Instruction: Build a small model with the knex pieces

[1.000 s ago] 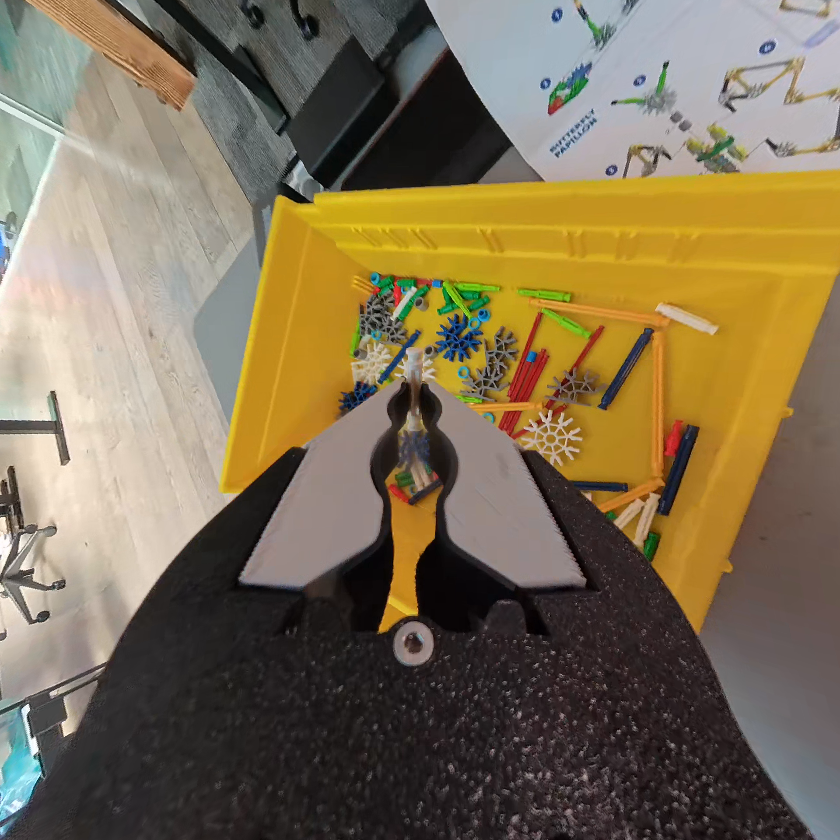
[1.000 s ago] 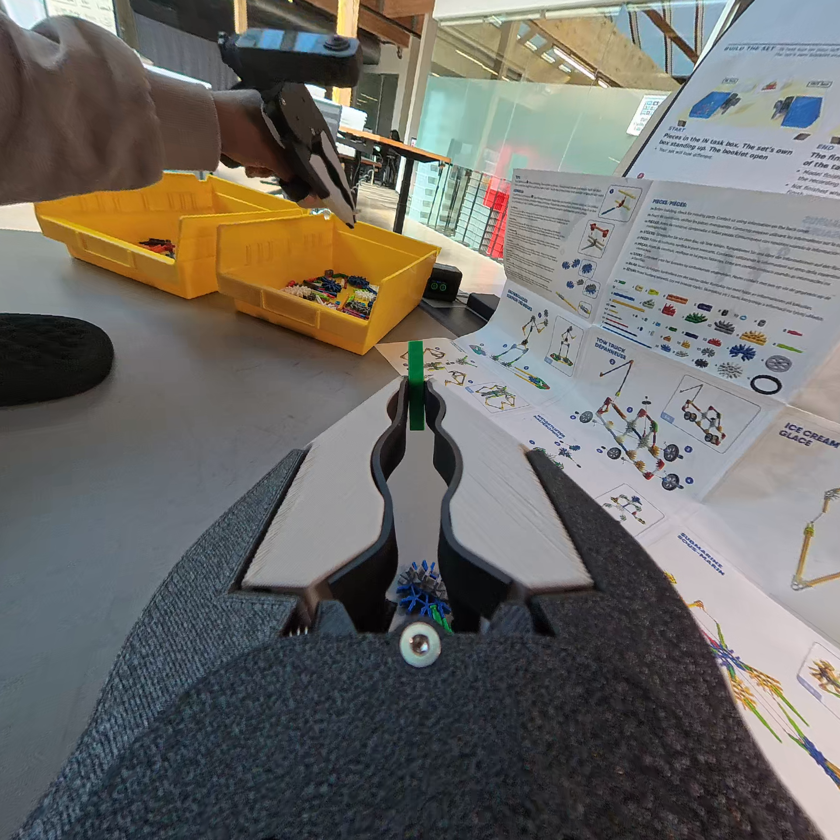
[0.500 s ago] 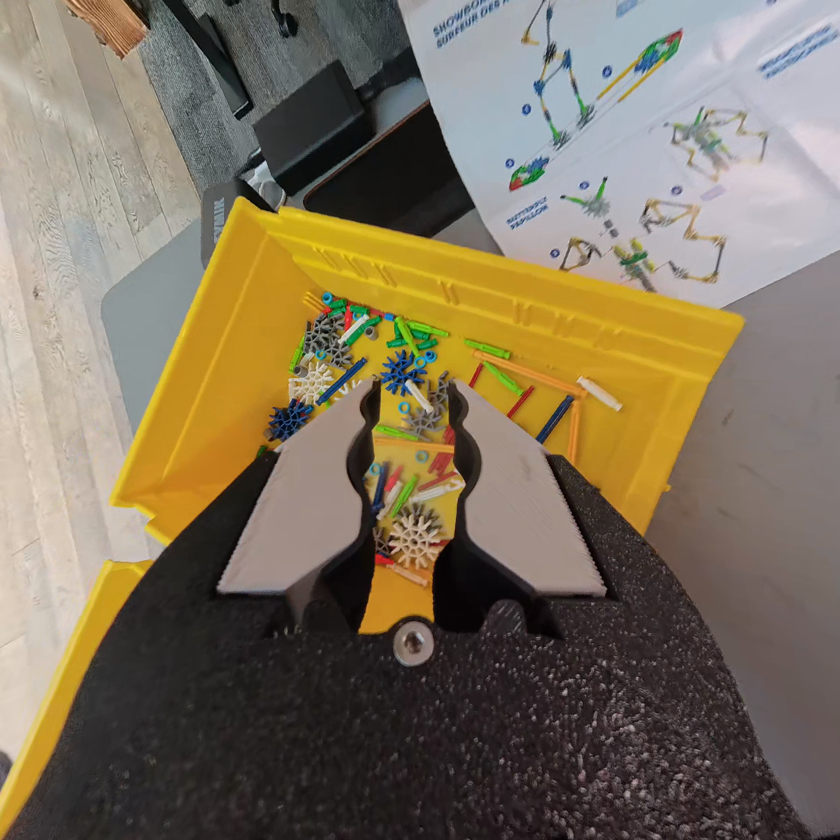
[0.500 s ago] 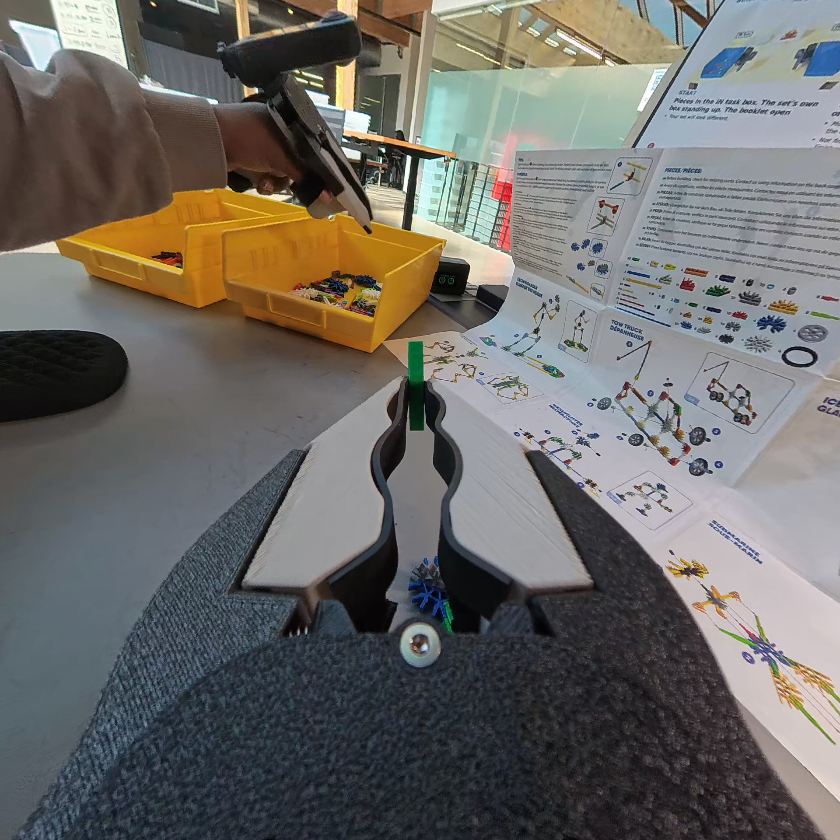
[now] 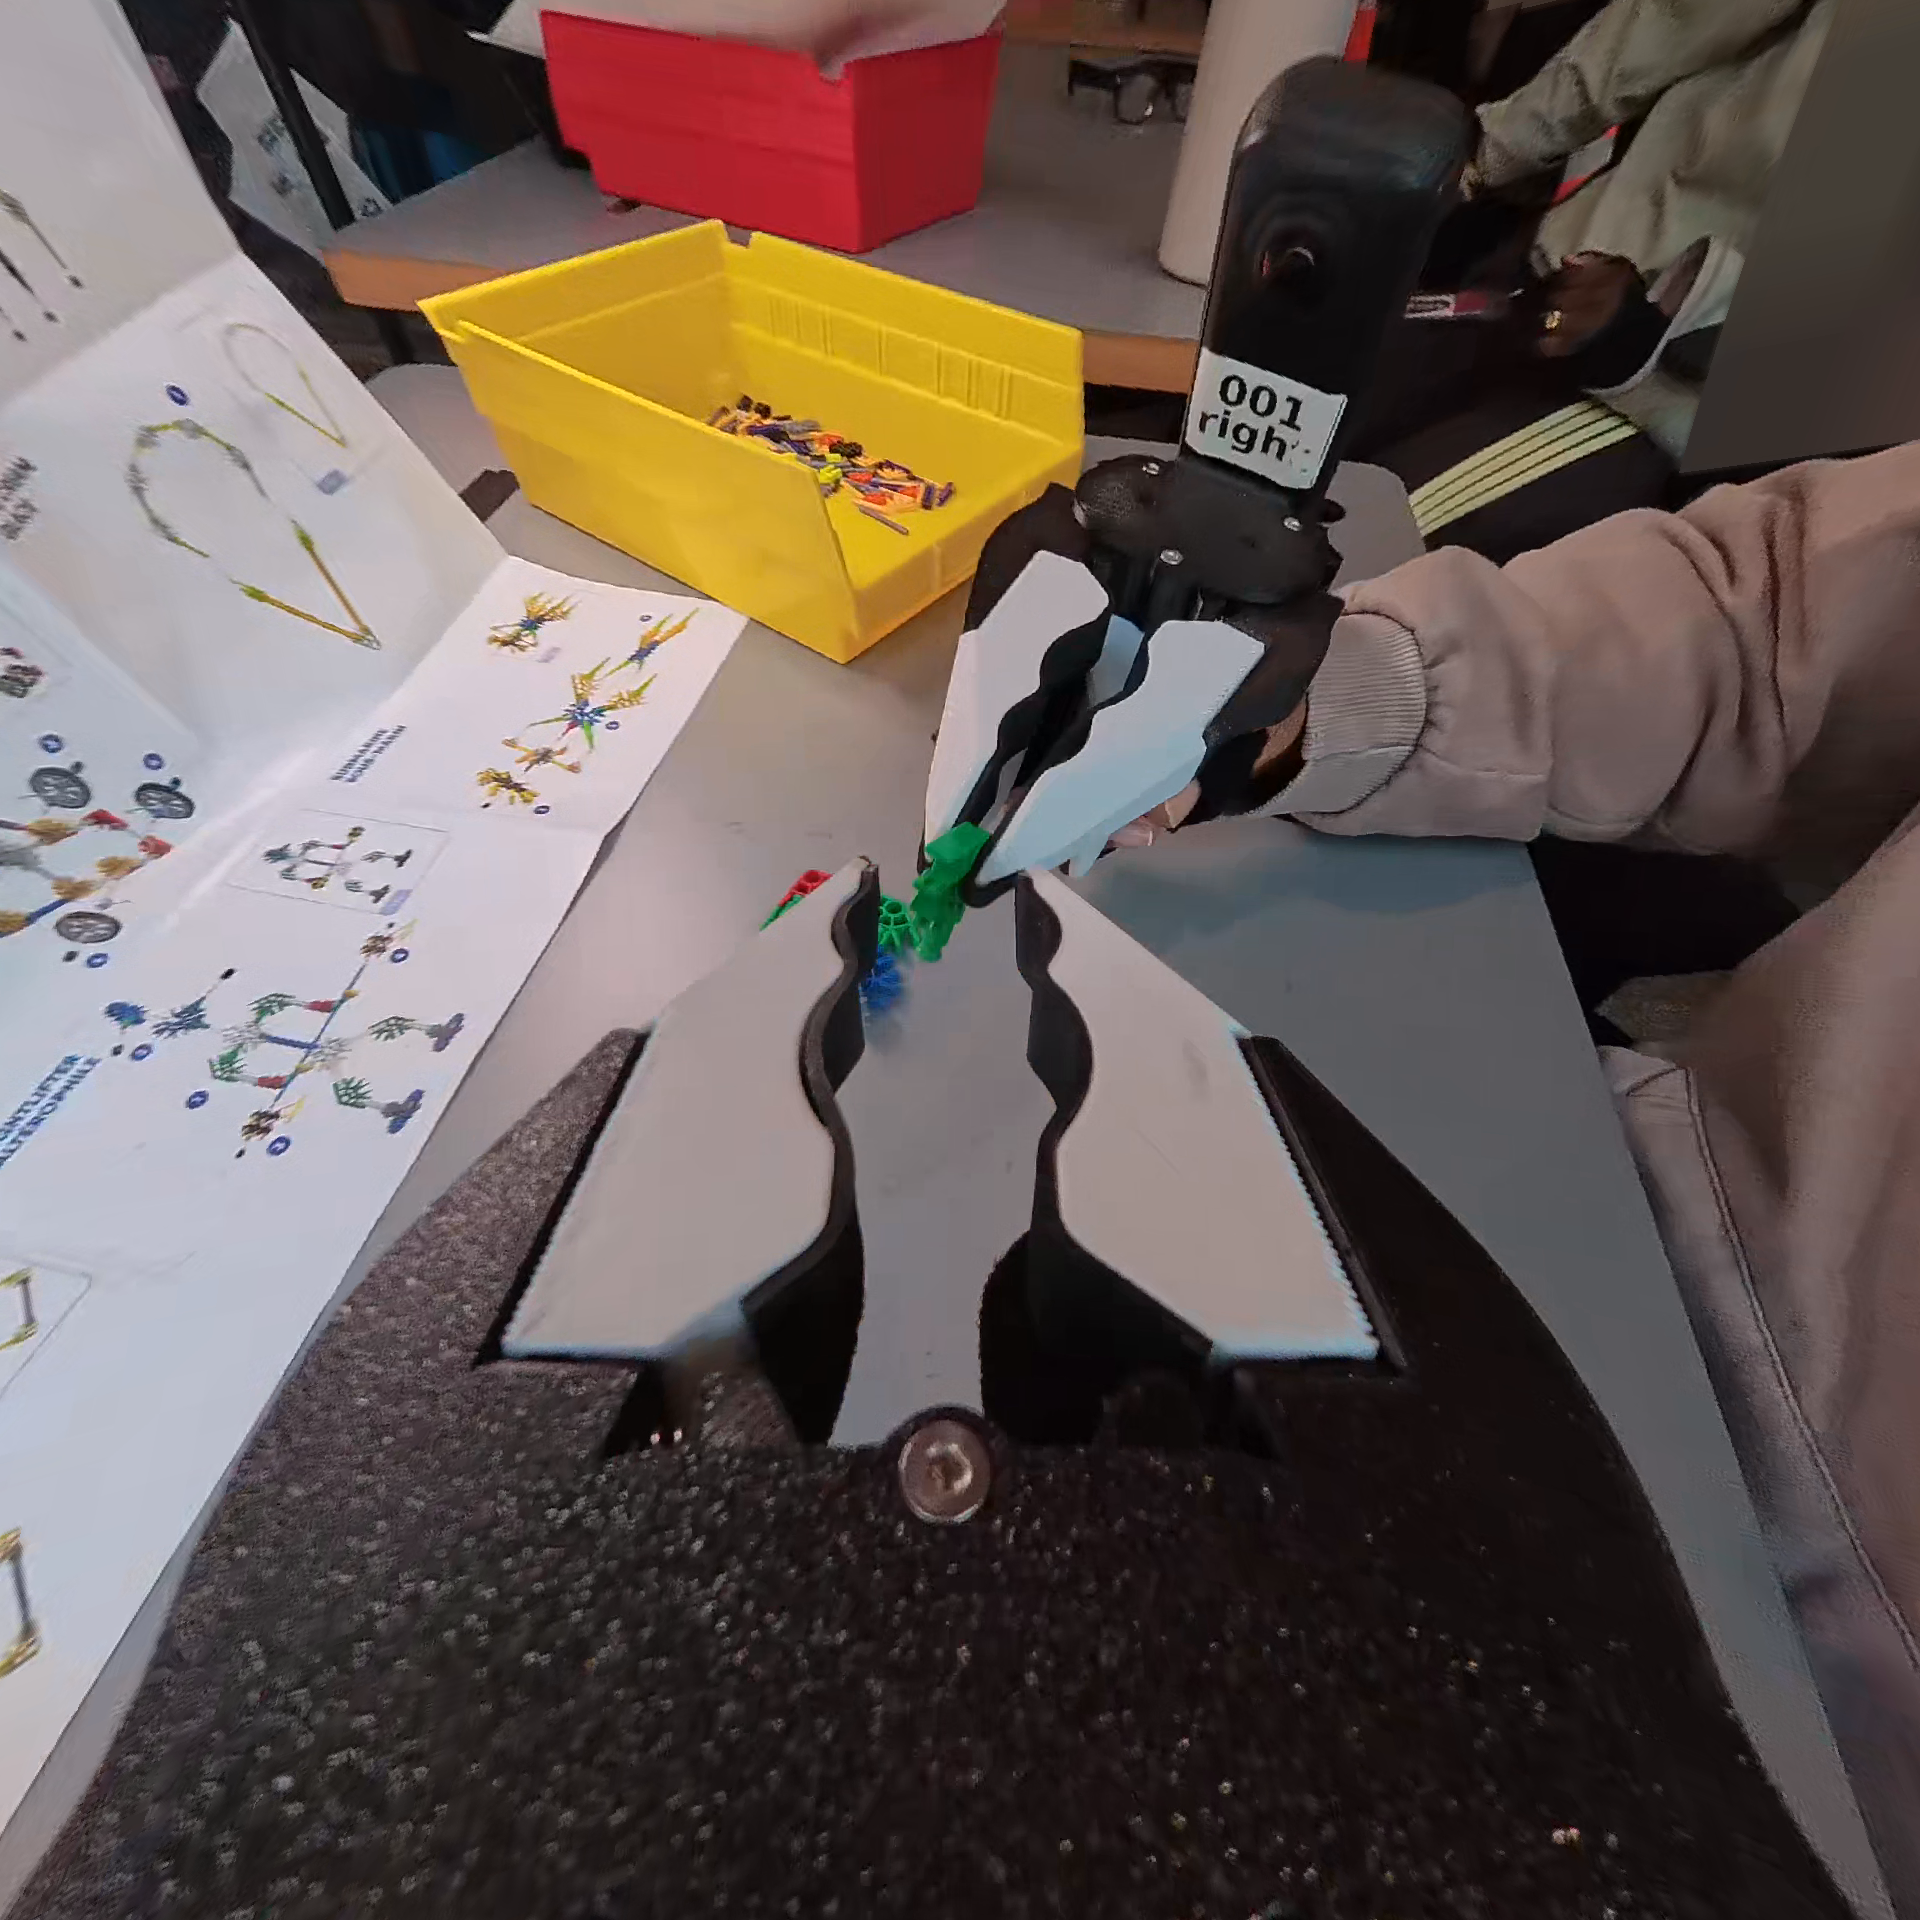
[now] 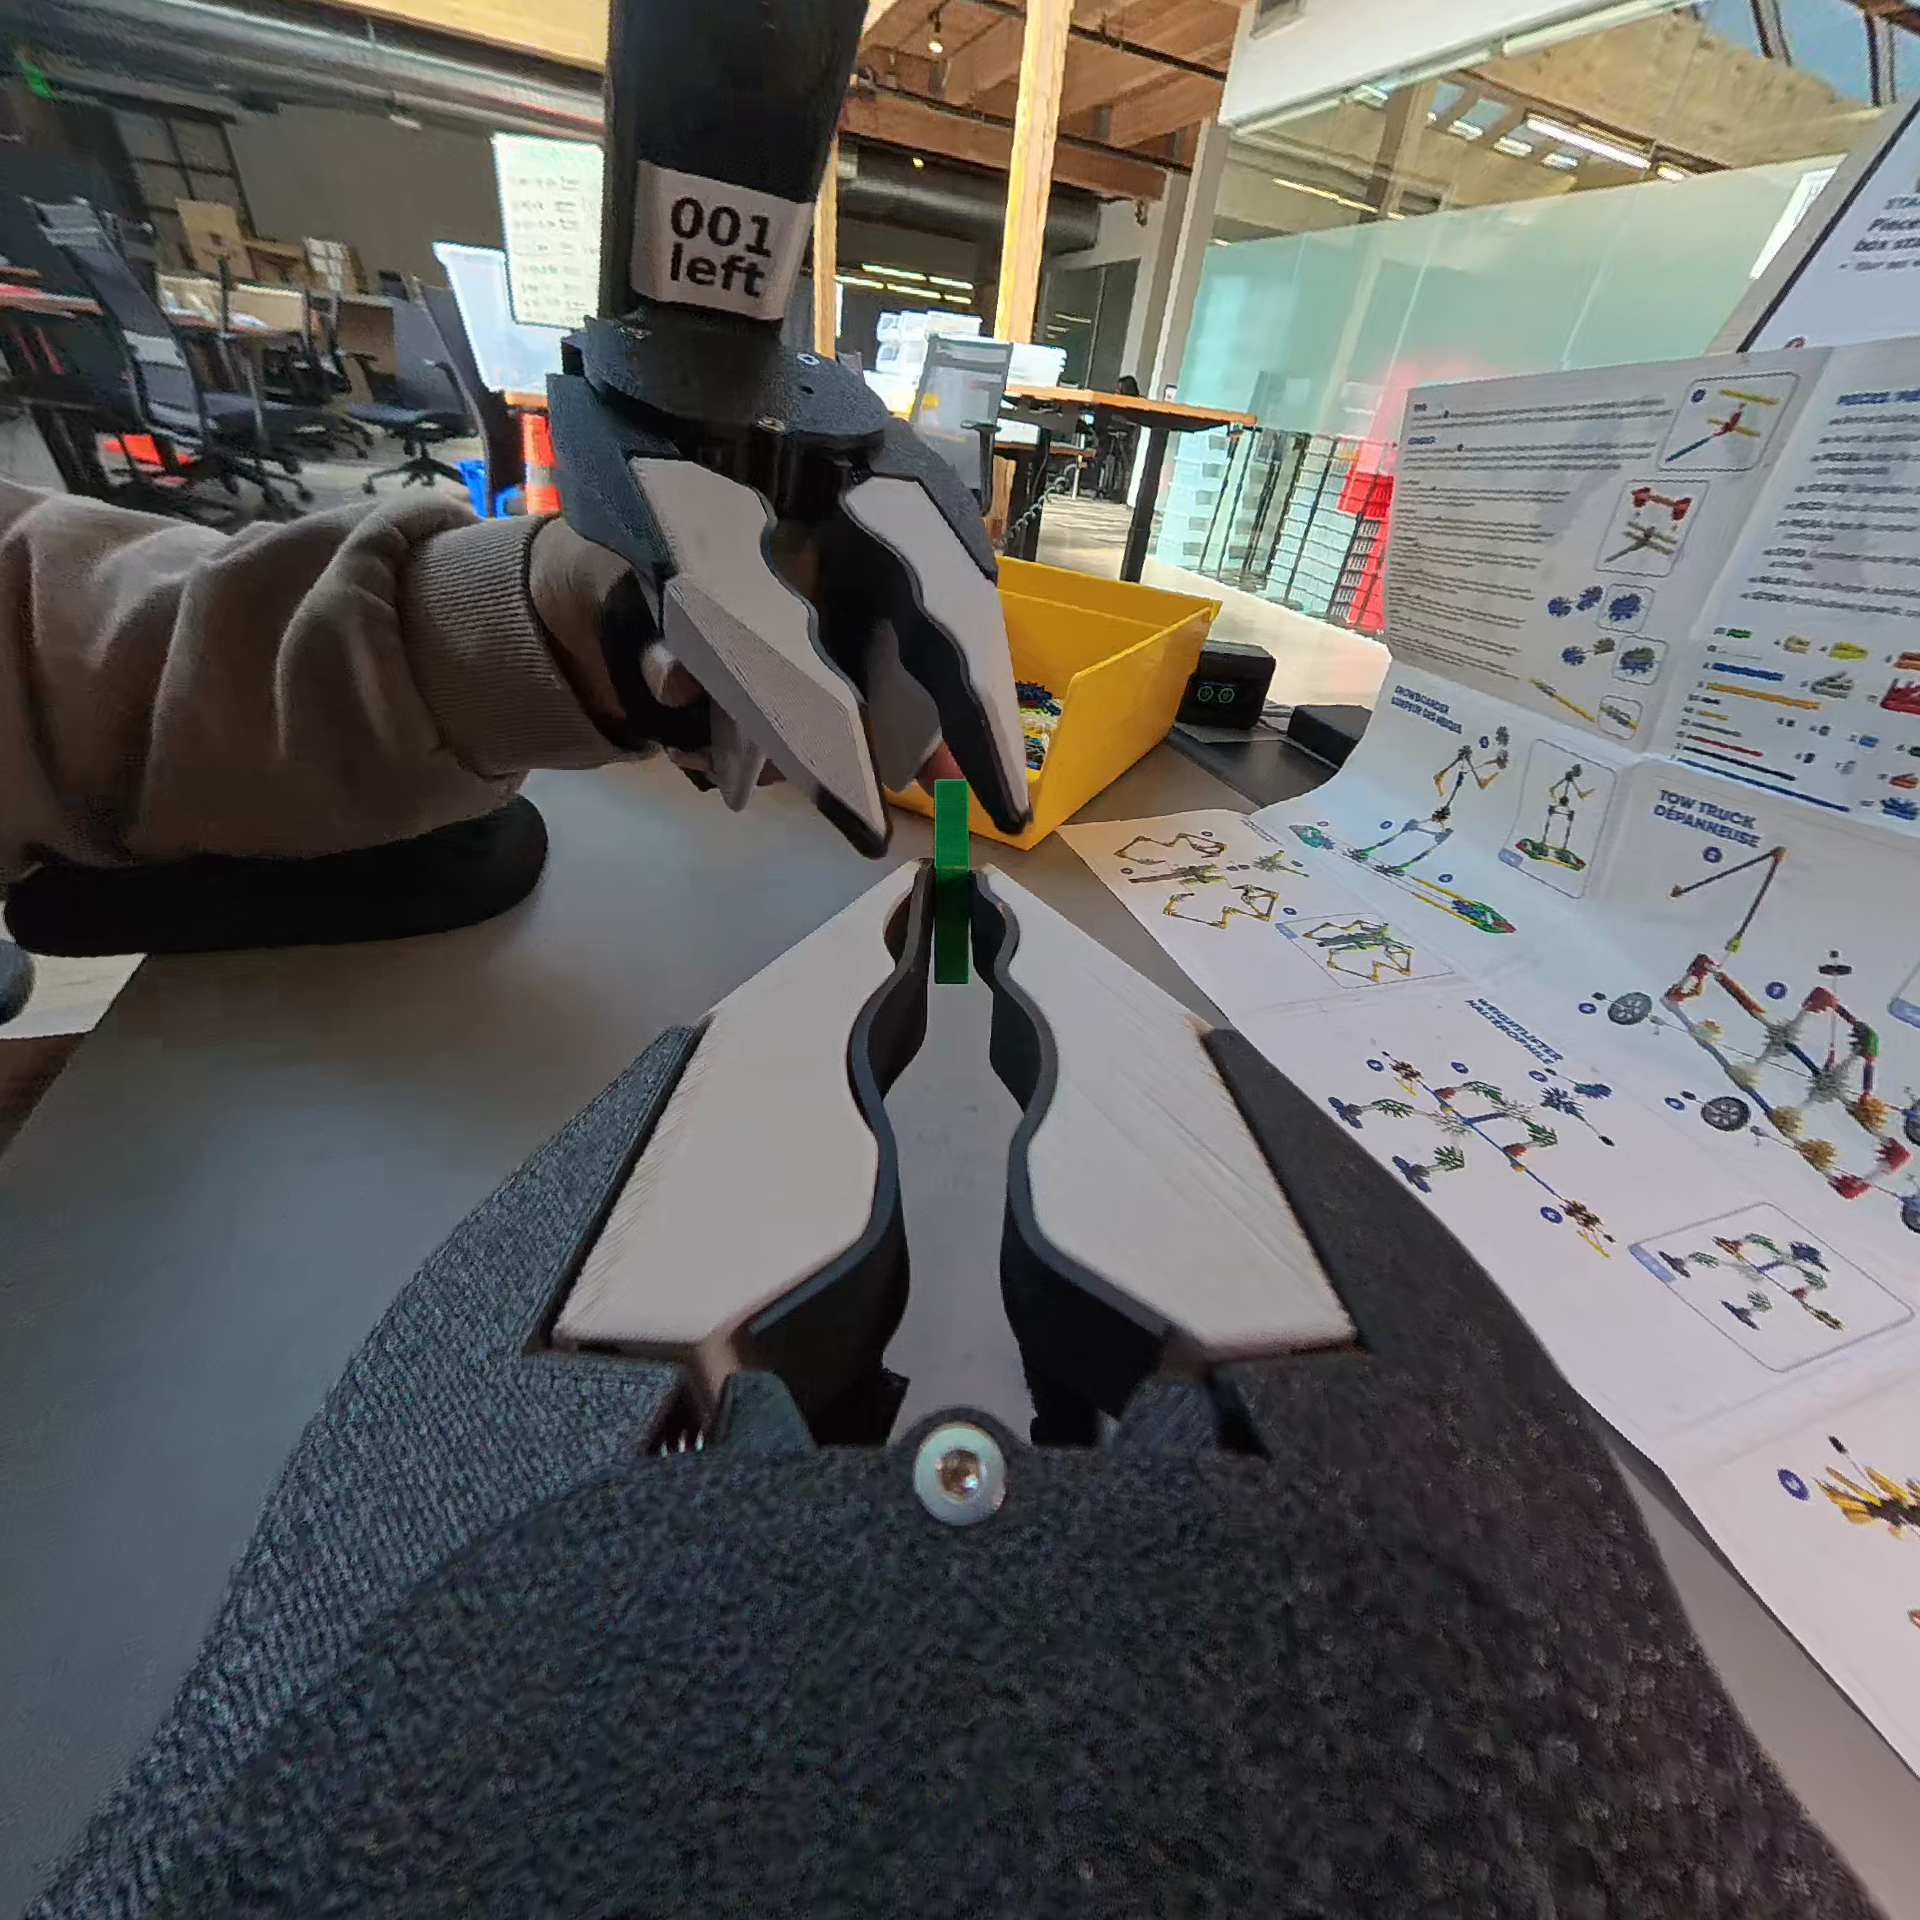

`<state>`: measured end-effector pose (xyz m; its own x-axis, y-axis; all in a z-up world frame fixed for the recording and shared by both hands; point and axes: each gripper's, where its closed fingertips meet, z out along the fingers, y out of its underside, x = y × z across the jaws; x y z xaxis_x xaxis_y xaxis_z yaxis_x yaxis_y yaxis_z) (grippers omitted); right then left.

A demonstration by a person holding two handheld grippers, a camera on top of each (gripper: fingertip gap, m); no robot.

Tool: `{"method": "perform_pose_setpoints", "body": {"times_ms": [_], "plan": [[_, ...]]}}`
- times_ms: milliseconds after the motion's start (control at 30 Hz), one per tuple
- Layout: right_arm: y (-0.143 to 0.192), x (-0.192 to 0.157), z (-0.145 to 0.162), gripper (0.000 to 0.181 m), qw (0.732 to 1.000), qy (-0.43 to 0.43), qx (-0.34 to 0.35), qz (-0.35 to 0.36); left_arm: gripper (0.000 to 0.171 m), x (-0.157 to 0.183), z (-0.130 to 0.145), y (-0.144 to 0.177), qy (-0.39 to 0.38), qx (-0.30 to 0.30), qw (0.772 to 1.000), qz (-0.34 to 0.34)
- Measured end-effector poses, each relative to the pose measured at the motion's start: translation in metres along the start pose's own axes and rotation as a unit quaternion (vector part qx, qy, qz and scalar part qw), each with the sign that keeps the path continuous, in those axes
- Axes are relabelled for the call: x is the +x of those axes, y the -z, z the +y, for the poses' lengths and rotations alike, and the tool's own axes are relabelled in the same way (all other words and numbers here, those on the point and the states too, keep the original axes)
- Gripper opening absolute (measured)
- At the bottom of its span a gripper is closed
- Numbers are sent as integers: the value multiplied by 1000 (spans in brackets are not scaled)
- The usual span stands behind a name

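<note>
Two grippers, one green piece

A: Where does the left wrist view sit?

B: On the left gripper, close above the grey tabletop, facing the right gripper.

A: And the right wrist view?

B: Low over that tabletop, facing back at the left gripper. Both share the green plastic connector piece and the unfolded white paper instruction sheet.
</note>
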<state>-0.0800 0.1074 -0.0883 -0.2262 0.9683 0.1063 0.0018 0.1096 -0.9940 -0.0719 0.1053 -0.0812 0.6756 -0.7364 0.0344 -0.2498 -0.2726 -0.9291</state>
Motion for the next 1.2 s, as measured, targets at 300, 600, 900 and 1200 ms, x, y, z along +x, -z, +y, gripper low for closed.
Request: {"method": "perform_pose_setpoints", "body": {"times_ms": [300, 600, 900, 1200], "plan": [[0, -12, 11, 7, 998, -7, -18, -61, 6, 11, 11, -6, 0, -18, 999, 37], [-2, -7, 12, 34, 999, 5, -27, -45, 4, -8, 18, 36, 53, 21, 998, -26], [-2, 12, 14, 54, 998, 19, -54, 20, 4, -69, -27, 200, 124, 178, 935, -281], [-12, 23, 22, 44, 996, 24, -84, 37, 4, -114, 55, 439, 249, 153, 799, -526]]}}
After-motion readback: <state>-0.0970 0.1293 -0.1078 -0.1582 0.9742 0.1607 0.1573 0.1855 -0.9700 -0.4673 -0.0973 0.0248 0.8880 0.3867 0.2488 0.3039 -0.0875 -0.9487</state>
